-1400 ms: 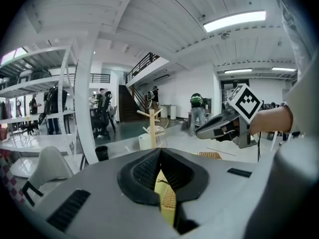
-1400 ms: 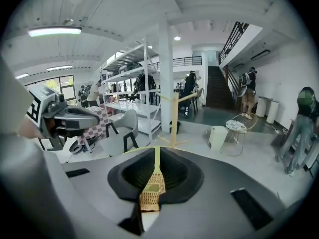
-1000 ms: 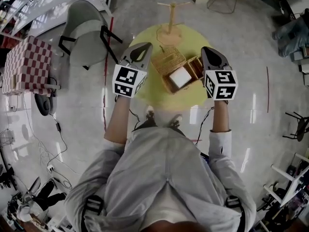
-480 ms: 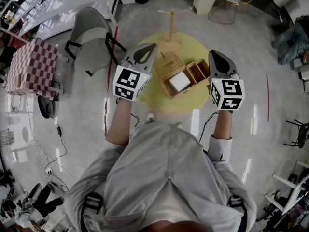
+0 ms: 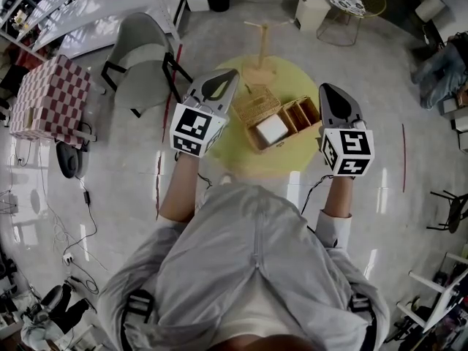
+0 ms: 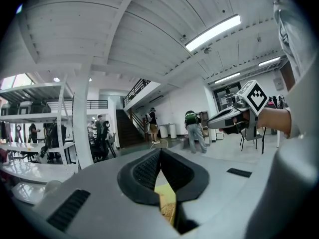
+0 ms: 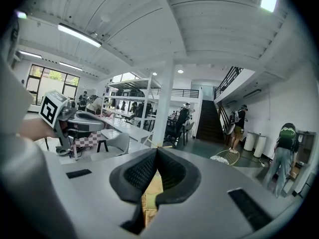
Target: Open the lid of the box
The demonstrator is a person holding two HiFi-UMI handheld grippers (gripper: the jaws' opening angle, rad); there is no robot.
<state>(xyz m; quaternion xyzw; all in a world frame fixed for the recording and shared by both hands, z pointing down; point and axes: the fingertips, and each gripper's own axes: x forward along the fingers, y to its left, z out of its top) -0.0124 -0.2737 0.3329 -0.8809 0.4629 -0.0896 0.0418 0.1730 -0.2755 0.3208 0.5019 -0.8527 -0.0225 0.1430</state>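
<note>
A wicker box (image 5: 281,123) stands on the round yellow table (image 5: 241,152). Its woven lid (image 5: 257,102) is tipped up at the back left, and a white block (image 5: 272,129) shows inside. Wooden compartments (image 5: 302,113) lie to the block's right. My left gripper (image 5: 228,74) hangs above the table's left edge, left of the lid, and is shut with nothing in it. My right gripper (image 5: 327,88) hovers to the right of the box, also shut and holding nothing. In the left gripper view, the left gripper (image 6: 160,151) has its pads meeting at the tips. The right gripper view shows the right gripper (image 7: 157,151) the same.
A wooden stand (image 5: 258,46) rises at the table's far edge. A grey chair (image 5: 139,50) and a red-checked box (image 5: 51,97) stand to the left. A white bin (image 5: 311,9) and a small round side table (image 5: 345,2) stand beyond. Cables lie on the floor at left.
Both grippers stay shut and apart from the box. The right gripper has drifted slightly right and toward me. The head view has tilted, so the table sits lower in frame.
</note>
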